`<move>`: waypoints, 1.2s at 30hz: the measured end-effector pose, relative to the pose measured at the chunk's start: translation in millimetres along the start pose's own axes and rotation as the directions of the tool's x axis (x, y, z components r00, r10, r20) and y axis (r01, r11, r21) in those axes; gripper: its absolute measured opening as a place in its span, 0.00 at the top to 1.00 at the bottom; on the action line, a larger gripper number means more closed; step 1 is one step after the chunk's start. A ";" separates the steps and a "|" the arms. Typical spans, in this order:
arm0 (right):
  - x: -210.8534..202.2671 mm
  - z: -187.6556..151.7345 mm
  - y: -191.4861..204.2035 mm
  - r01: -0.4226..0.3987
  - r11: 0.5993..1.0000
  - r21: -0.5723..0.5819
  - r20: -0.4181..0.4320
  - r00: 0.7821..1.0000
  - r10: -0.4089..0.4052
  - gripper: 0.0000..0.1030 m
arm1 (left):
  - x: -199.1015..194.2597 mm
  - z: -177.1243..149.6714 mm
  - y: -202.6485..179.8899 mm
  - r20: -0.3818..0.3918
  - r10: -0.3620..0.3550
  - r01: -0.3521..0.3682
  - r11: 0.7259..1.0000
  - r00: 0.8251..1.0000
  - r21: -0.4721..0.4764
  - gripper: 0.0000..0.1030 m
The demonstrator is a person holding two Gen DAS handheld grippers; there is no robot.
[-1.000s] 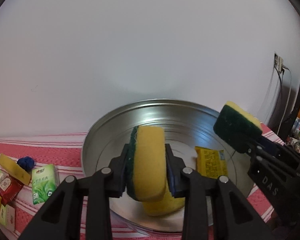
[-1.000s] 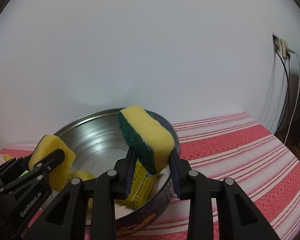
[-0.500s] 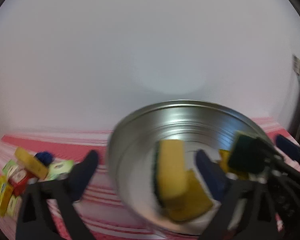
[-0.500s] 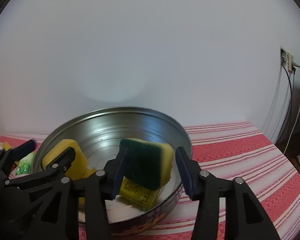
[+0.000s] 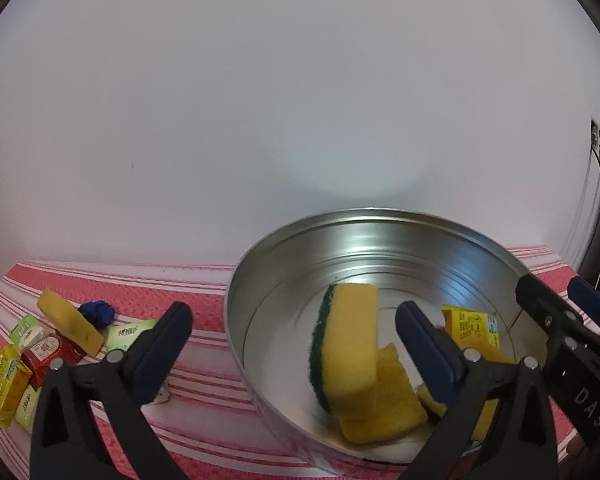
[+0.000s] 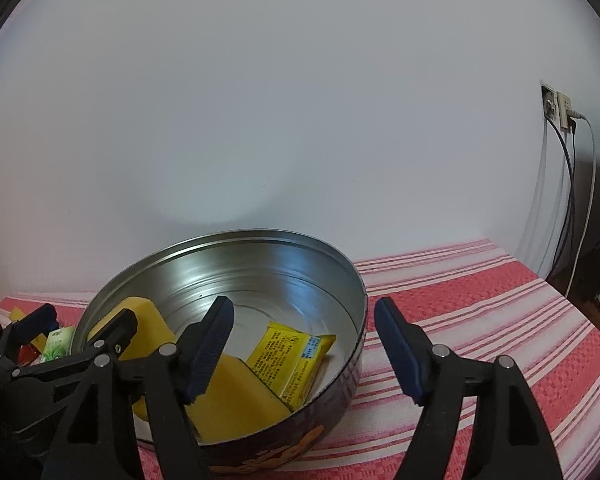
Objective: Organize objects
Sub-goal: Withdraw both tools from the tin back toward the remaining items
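Note:
A round metal tin (image 5: 236,312) stands on the red striped cloth. In it a yellow sponge with a green face (image 5: 348,348) stands on edge on a flat yellow sponge (image 5: 384,400), beside a yellow packet (image 5: 472,326). My left gripper (image 5: 296,344) is wide open around the upright sponge, pads apart from it. My right gripper (image 6: 304,344) hangs over the tin's (image 6: 340,264) right rim, jaws opening, nothing gripped. Below its left finger a yellow sponge (image 6: 236,396) lies in the tin beside the packet (image 6: 296,360). The left gripper (image 6: 80,324) shows at the left there, the right gripper (image 5: 564,300) at the far right of the left wrist view.
Left of the tin lie several small packets (image 5: 40,352), a yellow sponge strip (image 5: 70,326), a green tissue pack (image 5: 130,332) and a blue ball (image 5: 98,312). A white wall rises close behind. A wall socket with hanging cables (image 6: 560,114) is at the right; bare striped cloth (image 6: 480,300) lies right of the tin.
Both grippers have opened and let go of their sponges, which have dropped into the tin. The left wrist view has swung left, so the tin sits further right.

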State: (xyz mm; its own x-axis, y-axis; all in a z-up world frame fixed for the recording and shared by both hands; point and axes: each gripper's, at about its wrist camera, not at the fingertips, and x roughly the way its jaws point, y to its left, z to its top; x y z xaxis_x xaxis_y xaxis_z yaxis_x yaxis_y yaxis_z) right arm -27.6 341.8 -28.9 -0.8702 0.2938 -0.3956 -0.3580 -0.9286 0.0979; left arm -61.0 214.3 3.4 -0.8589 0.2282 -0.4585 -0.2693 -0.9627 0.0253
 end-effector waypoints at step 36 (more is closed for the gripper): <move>-20.7 2.1 -0.3 -0.052 0.999 0.014 0.118 0.992 0.050 0.27 | -37.5 -15.2 43.5 -0.003 0.036 -0.036 0.997 0.999 0.065 0.00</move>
State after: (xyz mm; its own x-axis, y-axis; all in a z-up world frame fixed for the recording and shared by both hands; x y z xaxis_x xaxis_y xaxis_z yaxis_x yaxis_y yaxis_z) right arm -10.2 336.4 -18.8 -0.9207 0.2720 -0.2799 -0.3172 -0.9393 0.1306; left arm -33.8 161.6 8.2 -0.8669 0.1926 -0.4597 -0.2659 -0.9588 0.0999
